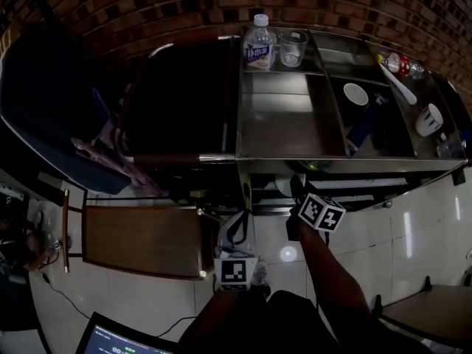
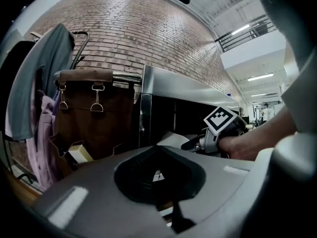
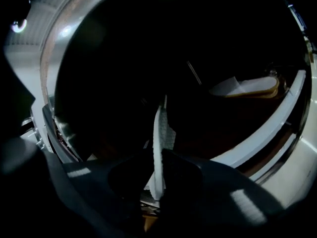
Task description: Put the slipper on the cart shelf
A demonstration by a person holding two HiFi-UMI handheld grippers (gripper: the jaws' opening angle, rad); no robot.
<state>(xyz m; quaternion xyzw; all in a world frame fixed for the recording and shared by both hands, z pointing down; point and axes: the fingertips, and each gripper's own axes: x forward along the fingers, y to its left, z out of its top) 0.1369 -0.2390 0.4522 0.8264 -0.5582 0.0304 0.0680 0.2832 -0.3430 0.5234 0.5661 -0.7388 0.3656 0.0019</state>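
In the right gripper view a white slipper (image 3: pixel 157 133) stands on edge between the jaws, and my right gripper (image 3: pixel 158 155) is shut on it inside the cart's dark lower bay. A second pale slipper (image 3: pixel 247 87) lies flat deeper in on the shelf (image 3: pixel 270 125). From the head view, the right gripper (image 1: pixel 296 192) reaches under the steel cart's top (image 1: pixel 295 124). My left gripper (image 1: pixel 236 231) hangs near the cart's front left corner, shut and holding nothing. In the left gripper view, the left gripper (image 2: pixel 157 175) faces the cart, with the right gripper (image 2: pixel 195 144) seen at the lower shelf.
The cart top carries a water bottle (image 1: pixel 259 44), a glass (image 1: pixel 293 48), a white bowl (image 1: pixel 356 94) and a cup (image 1: pixel 429 119). A brown bag (image 2: pixel 91 118) hangs at the cart's left end. A wooden stool (image 1: pixel 140 240) stands left of my left gripper.
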